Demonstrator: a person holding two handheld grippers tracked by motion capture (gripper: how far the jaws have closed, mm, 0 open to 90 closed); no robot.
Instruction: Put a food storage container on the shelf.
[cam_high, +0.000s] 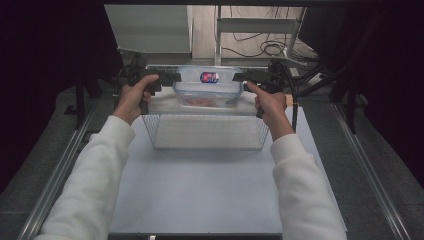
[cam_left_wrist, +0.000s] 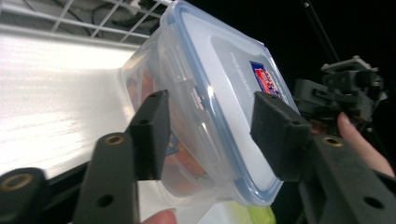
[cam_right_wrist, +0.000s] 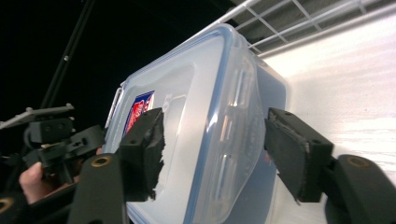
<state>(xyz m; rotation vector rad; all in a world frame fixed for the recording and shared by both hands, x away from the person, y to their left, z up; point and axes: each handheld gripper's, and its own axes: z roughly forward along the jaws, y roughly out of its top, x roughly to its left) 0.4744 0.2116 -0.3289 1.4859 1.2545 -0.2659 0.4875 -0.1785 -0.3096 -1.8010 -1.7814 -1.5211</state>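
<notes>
A clear plastic container (cam_high: 207, 82) with a blue-rimmed lid and a red and blue label holds something orange. It sits at the far end of a wire basket (cam_high: 155, 132), level with the rim. My left gripper (cam_high: 175, 77) straddles its left end and my right gripper (cam_high: 239, 76) its right end. In the left gripper view the container (cam_left_wrist: 210, 93) lies between the jaws of the left gripper (cam_left_wrist: 212, 126), one pad beside the base, one over the lid. In the right gripper view a gap shows between one pad (cam_right_wrist: 294, 154) and the container (cam_right_wrist: 210, 116). Both grippers are open.
The basket stands on a white board (cam_high: 200, 190) over the table. Metal rails run along both sides. Behind the basket are a frame upright (cam_high: 218, 35) and loose cables (cam_high: 270, 47) on the floor. Dark curtains close off left and right.
</notes>
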